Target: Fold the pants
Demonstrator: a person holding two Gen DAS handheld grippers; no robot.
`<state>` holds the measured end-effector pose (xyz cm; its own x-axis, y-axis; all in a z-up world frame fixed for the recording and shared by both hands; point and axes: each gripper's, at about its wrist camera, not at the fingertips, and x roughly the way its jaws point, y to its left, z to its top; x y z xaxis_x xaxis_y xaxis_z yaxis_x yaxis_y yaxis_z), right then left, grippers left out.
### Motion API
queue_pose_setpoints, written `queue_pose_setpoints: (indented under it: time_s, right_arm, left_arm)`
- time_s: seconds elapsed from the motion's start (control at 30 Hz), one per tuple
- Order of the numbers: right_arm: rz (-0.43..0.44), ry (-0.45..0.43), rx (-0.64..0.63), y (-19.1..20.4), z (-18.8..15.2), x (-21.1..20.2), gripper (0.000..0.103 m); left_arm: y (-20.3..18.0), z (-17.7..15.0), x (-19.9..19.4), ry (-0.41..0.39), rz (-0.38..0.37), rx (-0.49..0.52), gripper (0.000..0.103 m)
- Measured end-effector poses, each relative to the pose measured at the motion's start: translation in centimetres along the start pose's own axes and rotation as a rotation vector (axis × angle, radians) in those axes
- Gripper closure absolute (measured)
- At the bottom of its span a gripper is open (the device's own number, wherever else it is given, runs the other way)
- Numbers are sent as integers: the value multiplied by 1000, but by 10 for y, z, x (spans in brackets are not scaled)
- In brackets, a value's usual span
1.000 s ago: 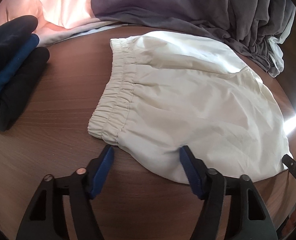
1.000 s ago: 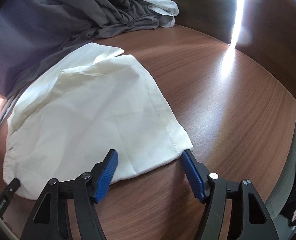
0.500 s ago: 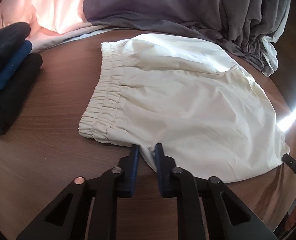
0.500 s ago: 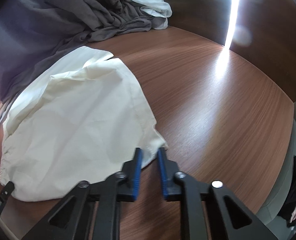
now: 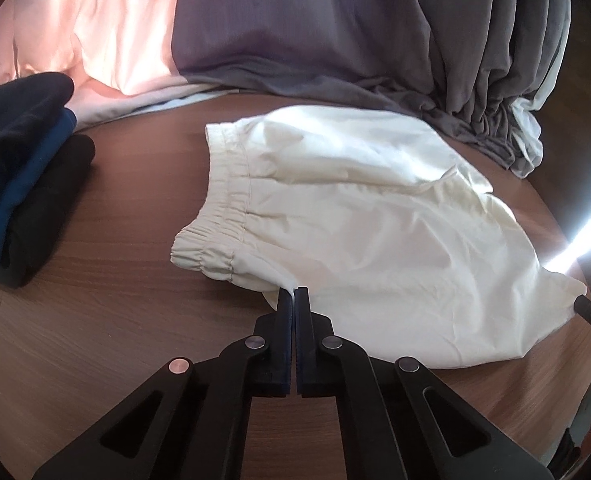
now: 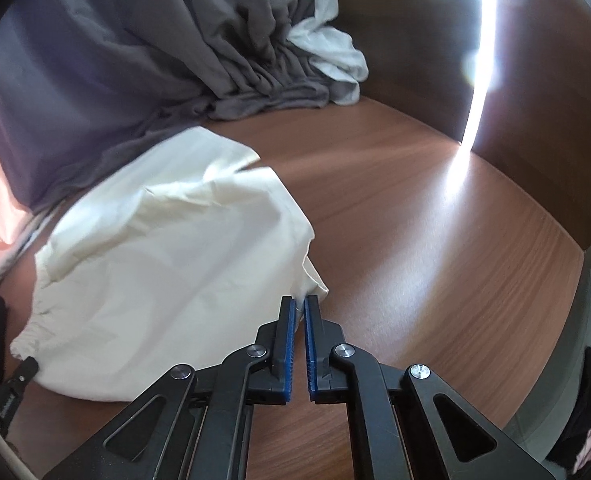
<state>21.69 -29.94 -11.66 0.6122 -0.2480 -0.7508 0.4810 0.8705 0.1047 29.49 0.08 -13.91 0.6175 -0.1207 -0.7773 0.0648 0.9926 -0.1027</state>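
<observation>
1. Left wrist view: cream shorts (image 5: 359,216) lie spread on a round wooden table (image 5: 95,340), the elastic waistband (image 5: 219,208) toward the left and the leg hem toward the right.
2. Same view: the left gripper (image 5: 294,294) has its blue-padded jaws pressed together on the near edge of the shorts, just right of the waistband corner, with a small pinch of cloth between the tips.
3. Same view: a stack of folded dark clothes (image 5: 19,184), black with a blue layer between, sits at the table's left side, well apart from the shorts.
4. Same view: a grey curtain (image 5: 375,28) hangs behind the table and bunches on its far edge; pink fabric (image 5: 91,28) glows in sunlight beside it. The tip of the other tool shows at the right edge, at the shorts' hem corner.
5. Right wrist view: the right gripper (image 6: 299,304) clamps the near hem corner of the shorts (image 6: 167,264), its jaws drawn nearly together around the cloth, which rises into a small peak at the tips.
6. Same view: the shorts cover the left part of the table (image 6: 435,264); the right part is bare wood crossed by a bright strip of sunlight (image 6: 475,80).
7. Same view: the grey curtain (image 6: 155,40) pools at the far edge with a white cloth (image 6: 331,52) beside it.
</observation>
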Motion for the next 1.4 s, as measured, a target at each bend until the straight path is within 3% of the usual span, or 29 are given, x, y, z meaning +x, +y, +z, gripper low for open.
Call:
queue_pose_setpoints:
  time_s: [0.5,0.93,1.2,1.4]
  right_arm:
    - [98,-136,-22,15,31,-46,98]
    - [223,-317,-34,27,65,-119,98]
    - [247,-362,-37,43,97,-109,98]
    - [267,-342,-39,55,123,-82,98]
  left_arm:
    - [-2,26,-48,-128,-38,-15,100]
    - [-6,44,-98,-223,-60,-16,100]
    - [-10,71,-89,-239,-37,-8,100]
    - [-11,89,-79,-222,-14,-18,100]
